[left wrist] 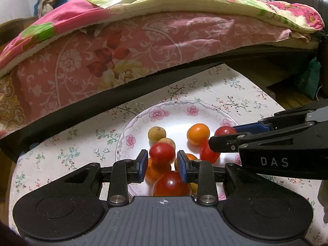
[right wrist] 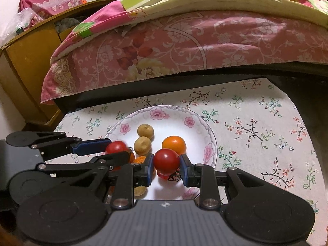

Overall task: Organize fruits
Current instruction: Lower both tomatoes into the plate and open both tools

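A white floral plate (left wrist: pixel 180 112) (right wrist: pixel 196 123) holds red tomatoes, orange fruits and tan longans. My left gripper (left wrist: pixel 162 160) is shut on a red tomato (left wrist: pixel 162 151) above the plate's near side; it shows from the side in the right wrist view (right wrist: pixel 114 150) with that tomato (right wrist: pixel 116 146). My right gripper (right wrist: pixel 166 164) is shut on another red tomato (right wrist: pixel 166 161); in the left wrist view it (left wrist: pixel 221 137) reaches in from the right with that tomato (left wrist: pixel 225 130). An orange fruit (left wrist: pixel 198 133) (right wrist: pixel 174 144) and two longans (left wrist: pixel 156 133) (right wrist: pixel 145 131) lie farther back.
The plate sits on a floral tablecloth (right wrist: pixel 256 127) on a low table. A bed with pink quilts (left wrist: pixel 123 47) runs along the far side. A wooden cabinet (right wrist: pixel 26 65) stands at the left. More fruits (left wrist: pixel 171 182) lie under my left gripper.
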Available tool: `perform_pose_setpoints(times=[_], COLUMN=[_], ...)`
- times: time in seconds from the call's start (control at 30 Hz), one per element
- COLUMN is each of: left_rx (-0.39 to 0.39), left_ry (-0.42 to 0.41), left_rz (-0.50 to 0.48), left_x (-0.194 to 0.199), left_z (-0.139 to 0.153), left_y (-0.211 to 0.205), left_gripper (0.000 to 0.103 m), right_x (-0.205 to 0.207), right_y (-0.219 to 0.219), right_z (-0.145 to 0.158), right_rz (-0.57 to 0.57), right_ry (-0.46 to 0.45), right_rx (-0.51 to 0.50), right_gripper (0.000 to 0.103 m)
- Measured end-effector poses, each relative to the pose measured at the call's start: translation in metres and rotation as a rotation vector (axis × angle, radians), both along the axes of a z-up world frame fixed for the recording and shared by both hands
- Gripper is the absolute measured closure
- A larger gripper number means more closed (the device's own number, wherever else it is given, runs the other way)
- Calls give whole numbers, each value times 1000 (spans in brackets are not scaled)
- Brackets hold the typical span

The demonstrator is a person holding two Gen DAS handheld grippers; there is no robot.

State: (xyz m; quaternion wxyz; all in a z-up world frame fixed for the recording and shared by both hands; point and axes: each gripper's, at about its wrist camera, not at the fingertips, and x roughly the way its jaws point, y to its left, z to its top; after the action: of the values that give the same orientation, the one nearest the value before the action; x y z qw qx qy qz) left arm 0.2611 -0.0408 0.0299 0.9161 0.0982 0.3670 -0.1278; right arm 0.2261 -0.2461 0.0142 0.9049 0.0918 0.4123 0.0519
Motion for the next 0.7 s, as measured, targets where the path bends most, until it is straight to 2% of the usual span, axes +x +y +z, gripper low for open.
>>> perform_pose_setpoints(times=[0.37, 0.53, 0.7], left_rx=[0, -6, -9], left_ry=[-4, -20, -41], left_rz=[24, 51, 81], left_x=[-1, -8, -24], left_z=[0, 6, 15], left_y=[6, 11, 16], left_gripper=[53, 37, 26], right_x=[1, -3, -16], right_y=[0, -1, 0], right_z=[-1, 5, 15], right_rz=[-2, -16, -36], right_ry=[2, -16, -32], right_rx=[5, 4, 3], right_gripper=[72, 69, 65])
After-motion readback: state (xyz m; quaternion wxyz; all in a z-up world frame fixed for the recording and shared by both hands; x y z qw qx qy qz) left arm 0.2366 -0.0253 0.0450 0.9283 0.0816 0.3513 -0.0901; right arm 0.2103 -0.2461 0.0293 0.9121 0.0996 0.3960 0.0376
